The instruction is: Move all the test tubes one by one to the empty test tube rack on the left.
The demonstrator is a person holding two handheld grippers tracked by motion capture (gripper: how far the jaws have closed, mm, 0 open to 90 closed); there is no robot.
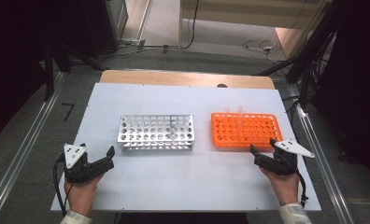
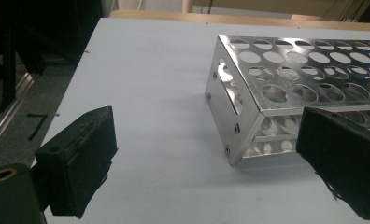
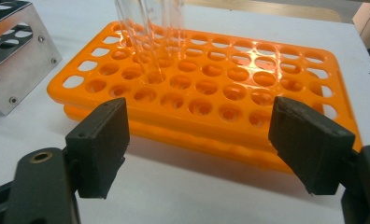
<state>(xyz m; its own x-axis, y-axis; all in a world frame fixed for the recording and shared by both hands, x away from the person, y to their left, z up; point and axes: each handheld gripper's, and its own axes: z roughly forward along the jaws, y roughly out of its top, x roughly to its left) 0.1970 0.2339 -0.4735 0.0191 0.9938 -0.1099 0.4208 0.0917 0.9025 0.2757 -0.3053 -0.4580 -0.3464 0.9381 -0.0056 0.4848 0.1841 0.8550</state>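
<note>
A: Start close in. How do the left tongs [image 1: 109, 157] stand?

B: Held in the person's left hand [image 1: 82, 191], low over the white worktop [image 1: 174, 186], jaws spread wide with nothing between them. In the left gripper view the near corner of the silver metal rack [image 2: 248, 121] sits just ahead, closer to the right-hand jaw, apart from both.

A: And the right tongs [image 1: 262, 150]?

B: Also wide apart and empty, held in the right hand [image 1: 286, 184]. In the right gripper view the jaws frame the near long edge of the orange rack [image 3: 211, 93], which lies just beyond the tips, not touching them.

A: Anything in the racks?

B: Past the right tongs, toward the far left part of the orange rack, a few clear glass tubes [image 3: 148, 37] stand upright in its holes. I can't count them exactly. The silver rack's holes look empty from here.

A: How do the racks lie to each other?

B: Side by side ahead of both tongs, with a gap of worktop between them. Beyond, the worktop's wooden far edge [image 1: 188, 77], then grey floor [image 1: 206, 56] with cables.
</note>
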